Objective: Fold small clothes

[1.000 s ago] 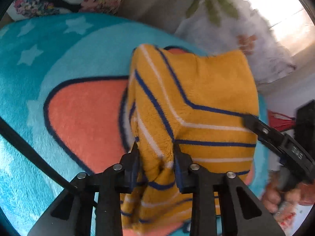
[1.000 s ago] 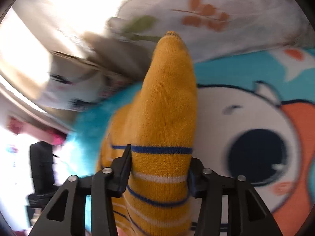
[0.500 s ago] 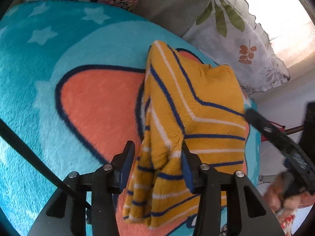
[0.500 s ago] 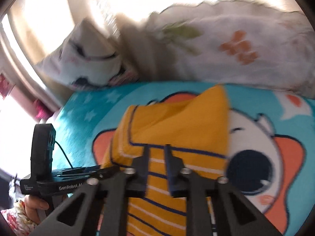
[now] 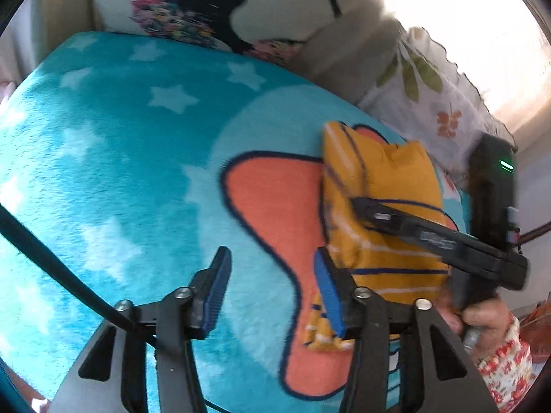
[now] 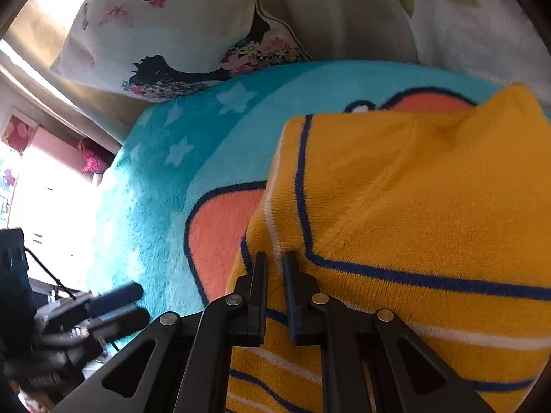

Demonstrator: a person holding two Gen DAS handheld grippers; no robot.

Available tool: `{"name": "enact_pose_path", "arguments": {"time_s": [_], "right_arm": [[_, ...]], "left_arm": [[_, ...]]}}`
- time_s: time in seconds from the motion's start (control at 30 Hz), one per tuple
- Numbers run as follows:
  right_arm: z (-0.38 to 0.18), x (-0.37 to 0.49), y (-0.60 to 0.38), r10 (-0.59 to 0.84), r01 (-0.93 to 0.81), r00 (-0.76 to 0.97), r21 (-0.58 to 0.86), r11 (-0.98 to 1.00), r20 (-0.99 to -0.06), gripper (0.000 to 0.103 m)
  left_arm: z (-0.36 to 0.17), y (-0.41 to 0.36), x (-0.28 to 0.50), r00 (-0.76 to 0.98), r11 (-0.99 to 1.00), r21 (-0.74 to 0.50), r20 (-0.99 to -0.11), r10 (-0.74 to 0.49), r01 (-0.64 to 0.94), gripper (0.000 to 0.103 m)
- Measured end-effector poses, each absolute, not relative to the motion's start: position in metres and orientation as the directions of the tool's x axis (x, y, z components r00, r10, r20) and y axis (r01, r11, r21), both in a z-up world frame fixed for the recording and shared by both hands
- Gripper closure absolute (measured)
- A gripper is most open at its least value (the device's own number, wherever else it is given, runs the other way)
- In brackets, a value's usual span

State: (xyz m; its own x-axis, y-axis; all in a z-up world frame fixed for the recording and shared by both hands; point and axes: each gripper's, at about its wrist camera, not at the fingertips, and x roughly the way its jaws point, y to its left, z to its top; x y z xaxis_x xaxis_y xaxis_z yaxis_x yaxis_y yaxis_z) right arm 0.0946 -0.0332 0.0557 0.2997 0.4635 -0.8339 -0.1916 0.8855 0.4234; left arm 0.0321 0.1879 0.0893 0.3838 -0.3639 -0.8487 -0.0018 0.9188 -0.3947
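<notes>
Yellow striped garment [image 5: 389, 213] lies folded on the turquoise cartoon blanket [image 5: 144, 179], over its orange patch; left gripper [image 5: 272, 289] stands off its near-left edge, jaws opening, only blanket between them; right gripper [image 6: 274, 268] is nearly pressed together, pinching a thin fold at the garment's left edge; in the left view its fingers [image 5: 375, 211] lie across the cloth; floral pillow [image 6: 179, 31] behind.

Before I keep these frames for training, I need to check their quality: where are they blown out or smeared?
Left wrist view: the upper right corner is washed out by window light, and the floral pillow and yellow striped garment look motion-smeared. Right wrist view: the left edge is blown out white; the garment is sharp, the left tongs blurred. Both views curve strongly toward the rim.
</notes>
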Motion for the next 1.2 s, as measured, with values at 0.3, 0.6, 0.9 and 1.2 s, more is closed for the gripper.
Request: {"name": "enact_pose_path", "arguments": {"time_s": [0.3, 0.6, 0.9, 1.2], "right_arm": [[0.029, 0.024, -0.018, 0.536, -0.147, 0.143, 0.517, 0.843, -0.832, 0.089], [0.033, 0.001, -0.021, 0.533, -0.187, 0.171, 0.504, 0.843, -0.829, 0.089], [0.050, -0.039, -0.043, 0.500, -0.238, 0.197, 0.454, 0.859, -0.843, 0.082], [0.088, -0.060, -0.101, 0.423, -0.199, 0.358, 0.374, 0.906, -0.832, 0.071]], "left_arm": [[0.101, 0.199, 0.030, 0.471, 0.943, -0.333, -0.831, -0.296, 0.004, 0.037], [0.139, 0.187, 0.014, 0.636, 0.985, -0.169, -0.764, -0.105, -0.041, 0.028], [0.191, 0.172, -0.033, 0.754, 0.968, -0.046, -0.637, 0.161, -0.246, 0.009], [0.255, 0.123, -0.093, 0.861, 0.958, 0.070, -0.424, 0.279, -0.276, 0.003]]}}
